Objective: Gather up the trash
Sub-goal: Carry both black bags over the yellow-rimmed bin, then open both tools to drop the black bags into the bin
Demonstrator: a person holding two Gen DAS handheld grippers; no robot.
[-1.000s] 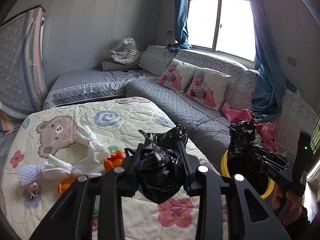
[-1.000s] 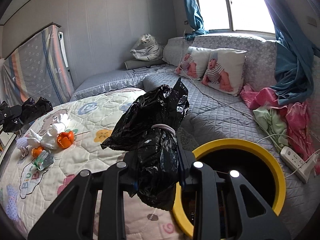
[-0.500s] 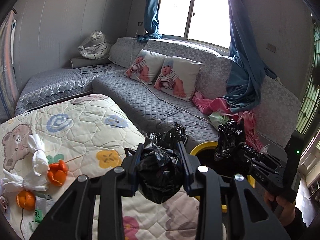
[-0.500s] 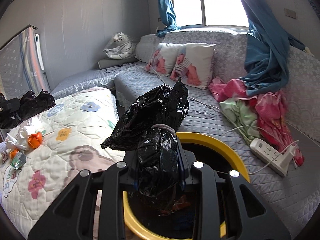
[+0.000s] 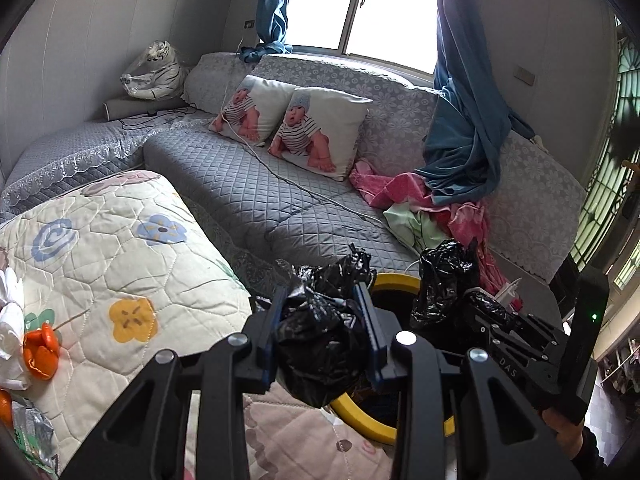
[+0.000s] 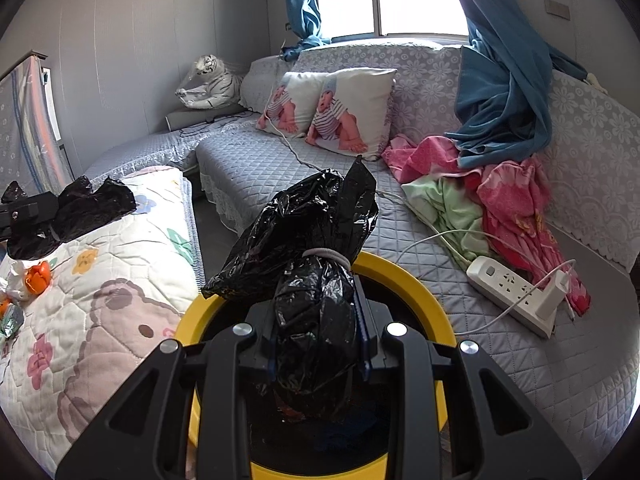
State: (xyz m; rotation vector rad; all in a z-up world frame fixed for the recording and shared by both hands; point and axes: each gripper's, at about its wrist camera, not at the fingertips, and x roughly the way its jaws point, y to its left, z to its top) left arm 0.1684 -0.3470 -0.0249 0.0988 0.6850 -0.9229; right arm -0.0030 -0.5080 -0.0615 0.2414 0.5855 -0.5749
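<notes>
A crumpled black trash bag is clamped in my left gripper, which is shut on it just left of a yellow-rimmed bin. To its right my right gripper is shut on a second black bag. In the right wrist view that bag, tied with a grey band, hangs between the jaws of the right gripper, over the dark opening of the bin. The left gripper and its bag show at the left edge, above the quilt.
A flowered quilt on the left carries orange peel, white tissue and a silver wrapper. Behind the bin, the grey sofa holds pillows, pink clothes, a power strip and cables.
Both grippers have swung right and a little down, away from the quilt's litter, each still holding its bag. The bin has come fully under the right bag and close beside the left one.
</notes>
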